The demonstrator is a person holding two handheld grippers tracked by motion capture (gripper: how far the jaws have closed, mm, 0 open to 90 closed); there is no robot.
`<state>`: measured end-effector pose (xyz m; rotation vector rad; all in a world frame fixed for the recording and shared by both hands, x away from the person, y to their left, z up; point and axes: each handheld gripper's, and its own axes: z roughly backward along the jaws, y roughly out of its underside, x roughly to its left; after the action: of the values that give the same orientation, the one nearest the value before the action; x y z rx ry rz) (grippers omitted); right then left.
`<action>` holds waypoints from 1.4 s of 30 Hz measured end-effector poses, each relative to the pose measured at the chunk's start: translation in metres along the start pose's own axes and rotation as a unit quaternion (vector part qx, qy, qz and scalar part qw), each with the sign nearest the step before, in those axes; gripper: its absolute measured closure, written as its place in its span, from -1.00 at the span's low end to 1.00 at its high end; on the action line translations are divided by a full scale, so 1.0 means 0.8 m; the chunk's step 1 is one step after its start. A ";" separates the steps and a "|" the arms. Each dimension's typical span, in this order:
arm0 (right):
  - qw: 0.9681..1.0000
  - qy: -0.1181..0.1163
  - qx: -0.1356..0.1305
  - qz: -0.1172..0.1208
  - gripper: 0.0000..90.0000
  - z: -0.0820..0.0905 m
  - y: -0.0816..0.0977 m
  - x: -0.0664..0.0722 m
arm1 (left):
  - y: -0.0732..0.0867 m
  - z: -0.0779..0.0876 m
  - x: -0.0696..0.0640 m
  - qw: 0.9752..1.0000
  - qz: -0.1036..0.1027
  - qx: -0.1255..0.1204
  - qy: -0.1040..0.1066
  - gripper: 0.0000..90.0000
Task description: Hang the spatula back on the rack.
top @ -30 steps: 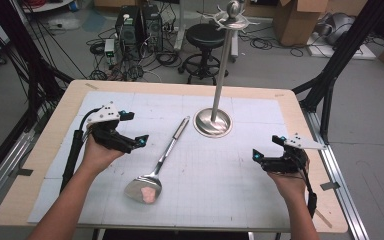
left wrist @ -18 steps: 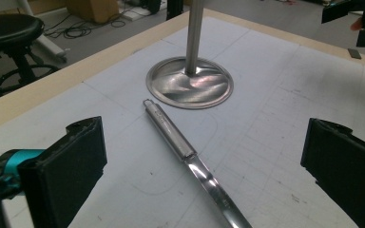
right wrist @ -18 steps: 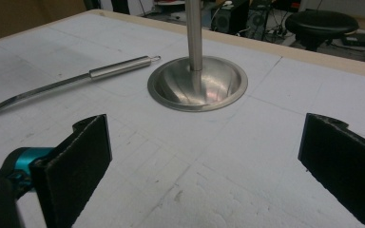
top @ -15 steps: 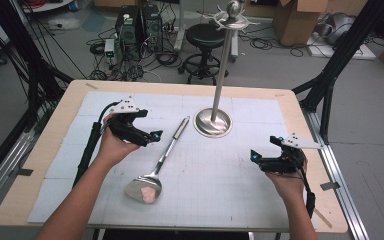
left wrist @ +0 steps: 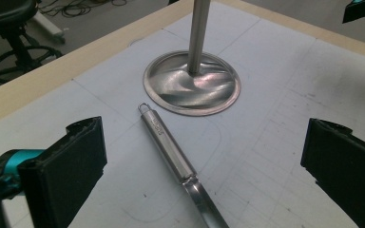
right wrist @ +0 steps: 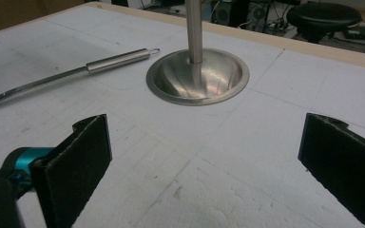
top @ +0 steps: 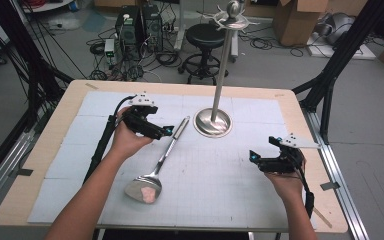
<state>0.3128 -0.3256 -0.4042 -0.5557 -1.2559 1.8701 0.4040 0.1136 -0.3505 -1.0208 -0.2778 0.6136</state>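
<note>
**Both claws spread, left one poised over the ladle handle**

From the high view you can see the whole ladle [top: 156, 162] lying flat on the white-papered bench [top: 230, 200]: its bowl sits toward your side, its handle runs up and away to end just beside the round base of the steel stand [top: 213, 121]. That view also gives you the stand's full pole with hooks at its top, plus the stool [top: 206, 40] and boxes on the floor beyond.

Your left gripper view loses the bowl but shows what the high view cannot: the small wire loop at the handle's tip, close to the stand's base yet apart from it. Your left claw [left wrist: 202, 166] is spread wide, the handle lying between its jaws and below them, touching neither.

Your right claw [right wrist: 204, 166] is likewise spread and holds nothing. In its view the stand's base sits straight ahead, and the ladle handle lies well off to the left, far from those jaws
</note>
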 end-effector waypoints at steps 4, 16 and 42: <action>1.000 -0.002 -0.001 -0.004 -0.94 0.001 0.000 0.000 | -0.007 -0.016 -0.001 1.000 0.007 0.015 -0.007 -0.96; 1.000 -0.004 0.000 -0.002 -0.94 -0.001 0.001 -0.001 | -0.003 -0.057 0.000 0.996 0.046 0.069 -0.006 -0.96; 1.000 -0.006 0.004 0.002 -0.94 -0.003 0.002 -0.003 | 0.023 -0.127 0.005 0.981 0.056 0.179 -0.045 -0.96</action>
<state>0.3153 -0.3262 -0.4066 -0.5452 -1.2556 1.8836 0.4506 0.0506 -0.4183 -0.6659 -0.1815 0.7815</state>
